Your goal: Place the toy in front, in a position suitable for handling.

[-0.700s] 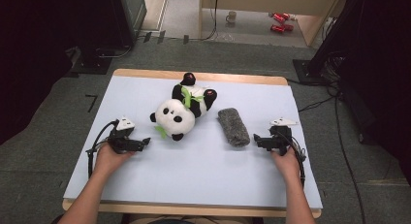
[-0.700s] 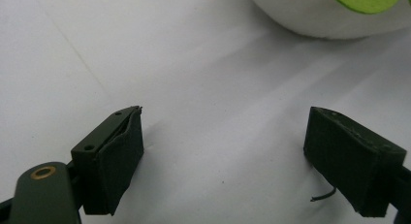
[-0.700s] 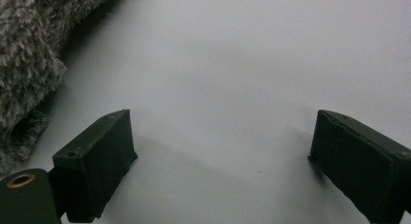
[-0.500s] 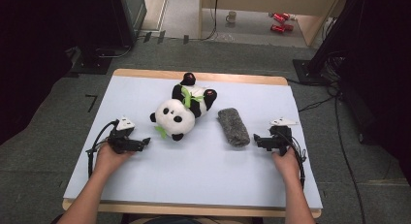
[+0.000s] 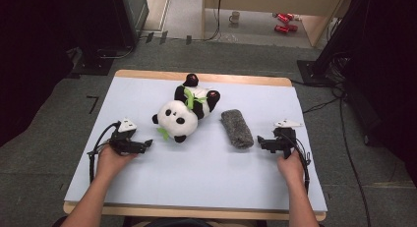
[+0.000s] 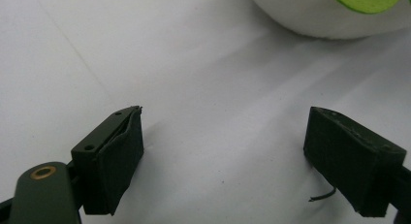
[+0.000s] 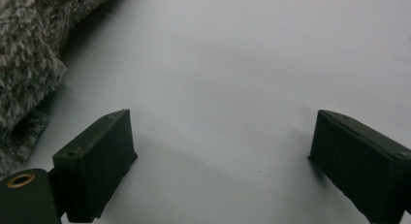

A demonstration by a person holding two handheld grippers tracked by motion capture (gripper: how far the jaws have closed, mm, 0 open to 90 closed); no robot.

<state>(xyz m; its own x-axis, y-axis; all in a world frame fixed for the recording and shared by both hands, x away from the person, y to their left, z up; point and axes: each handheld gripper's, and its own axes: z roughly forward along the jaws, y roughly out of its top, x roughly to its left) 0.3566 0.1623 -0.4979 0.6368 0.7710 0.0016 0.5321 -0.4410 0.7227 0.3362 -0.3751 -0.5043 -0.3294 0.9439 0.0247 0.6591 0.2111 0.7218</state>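
A plush panda (image 5: 184, 113) with a green scarf lies on its back in the middle of the white table (image 5: 206, 178). Right of it rests a grey fuzzy cloth roll (image 5: 236, 128). My left gripper (image 5: 146, 145) sits on the table left of the panda, pointing right, open and empty. In the left gripper view the jaws (image 6: 223, 158) stand wide apart with the panda's white body (image 6: 315, 15) just ahead. My right gripper (image 5: 260, 141) lies right of the grey roll, pointing left at it, open. Its own view (image 7: 220, 161) has the grey roll (image 7: 26, 64) at the upper left.
Cables trail from both grippers over the table. The table's wooden edge (image 5: 206, 78) runs along the far side. On the floor beyond stand a cabinet, a cup (image 5: 235, 16) and red objects (image 5: 282, 21). Dark equipment flanks both sides.
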